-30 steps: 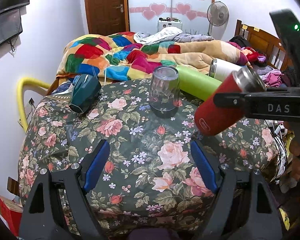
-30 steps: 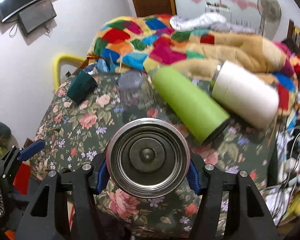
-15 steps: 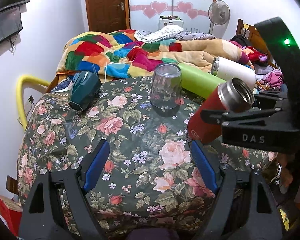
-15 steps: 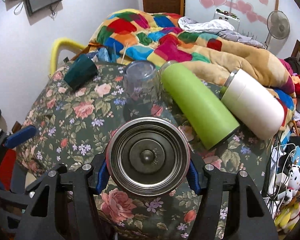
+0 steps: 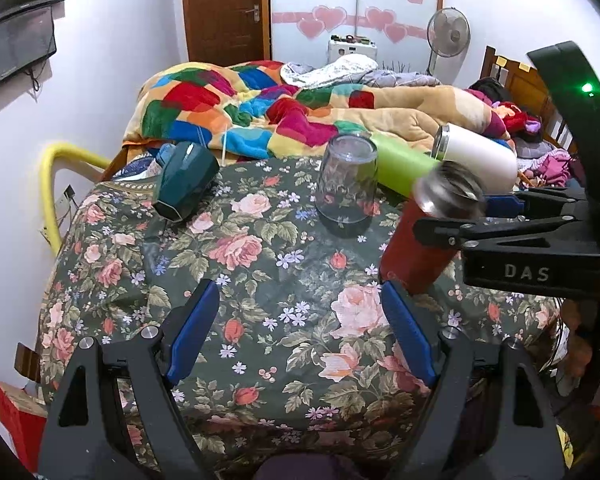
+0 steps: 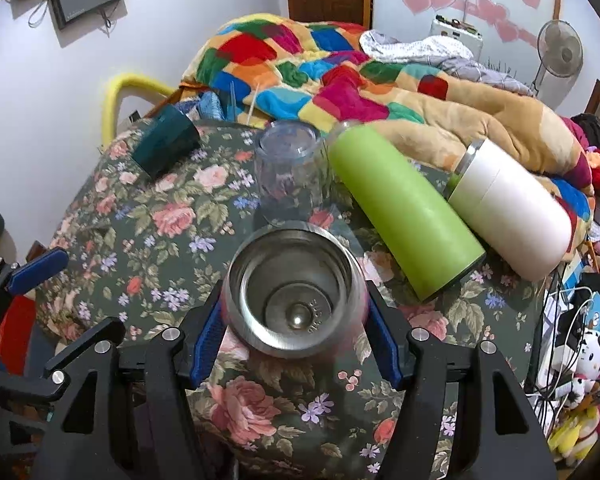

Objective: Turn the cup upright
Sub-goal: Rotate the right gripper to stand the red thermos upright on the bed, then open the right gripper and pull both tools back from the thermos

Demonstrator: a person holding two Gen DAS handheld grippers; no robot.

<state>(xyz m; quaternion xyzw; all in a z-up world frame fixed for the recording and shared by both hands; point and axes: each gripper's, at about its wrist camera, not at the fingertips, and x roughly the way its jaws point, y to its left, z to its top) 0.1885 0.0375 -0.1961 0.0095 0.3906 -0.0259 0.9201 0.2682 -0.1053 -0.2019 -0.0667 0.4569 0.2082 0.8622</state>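
Observation:
My right gripper [image 6: 296, 344] is shut on a red steel cup [image 5: 420, 256] and holds it nearly upright, leaning a little, its base at the floral tablecloth [image 5: 260, 280]. The right wrist view looks down into its open steel mouth [image 6: 294, 304]. My left gripper [image 5: 300, 336] is open and empty, low over the front of the table, left of the red cup.
A clear glass [image 5: 348, 184] stands upside down mid-table. A dark green cup [image 5: 184, 180], a lime green bottle [image 6: 404, 208] and a white bottle [image 6: 508, 208] lie on their sides. A bed with a patchwork quilt [image 5: 260, 108] lies behind.
The right gripper has swung the red cup from steeply tilted toward upright and lowered it onto the table. The left gripper has stayed still.

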